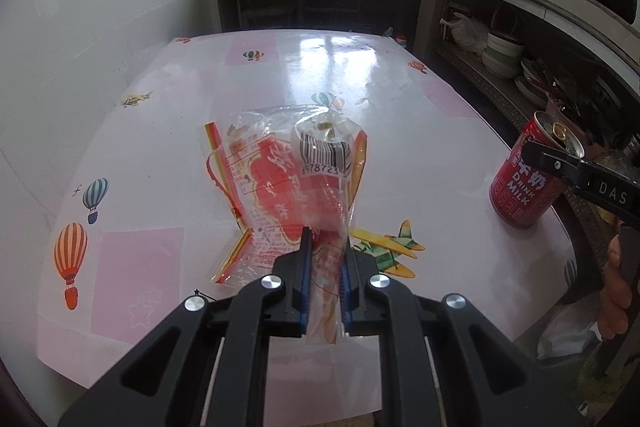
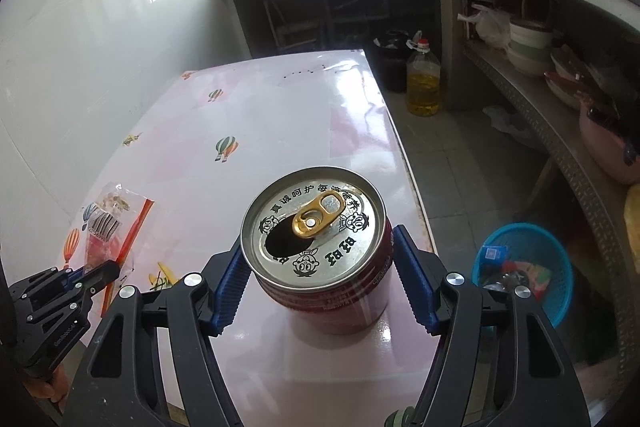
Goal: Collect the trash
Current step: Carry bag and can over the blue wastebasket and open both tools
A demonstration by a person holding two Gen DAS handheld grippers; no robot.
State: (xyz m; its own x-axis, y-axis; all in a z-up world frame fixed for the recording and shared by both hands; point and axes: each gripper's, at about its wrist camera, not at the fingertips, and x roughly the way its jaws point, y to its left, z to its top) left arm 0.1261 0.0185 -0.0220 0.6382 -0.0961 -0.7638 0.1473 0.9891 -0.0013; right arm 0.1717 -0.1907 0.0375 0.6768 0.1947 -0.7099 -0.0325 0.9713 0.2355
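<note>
A clear plastic wrapper (image 1: 292, 183) with red print and a barcode lies on the pink table (image 1: 168, 155). My left gripper (image 1: 327, 239) is shut on the wrapper's near end. The wrapper also shows in the right wrist view (image 2: 106, 227), with the left gripper (image 2: 96, 277) on it. A red milk drink can (image 2: 320, 247) with an open top stands near the table's right edge. My right gripper (image 2: 320, 259) is shut on the can, its blue pads against both sides. The can also shows in the left wrist view (image 1: 528, 179).
A blue trash basket (image 2: 524, 267) with some litter stands on the floor to the right of the table. An oil bottle (image 2: 423, 79) and a black bin (image 2: 390, 61) stand beyond the table. Shelves with bowls (image 2: 528, 47) run along the right. A white wall is on the left.
</note>
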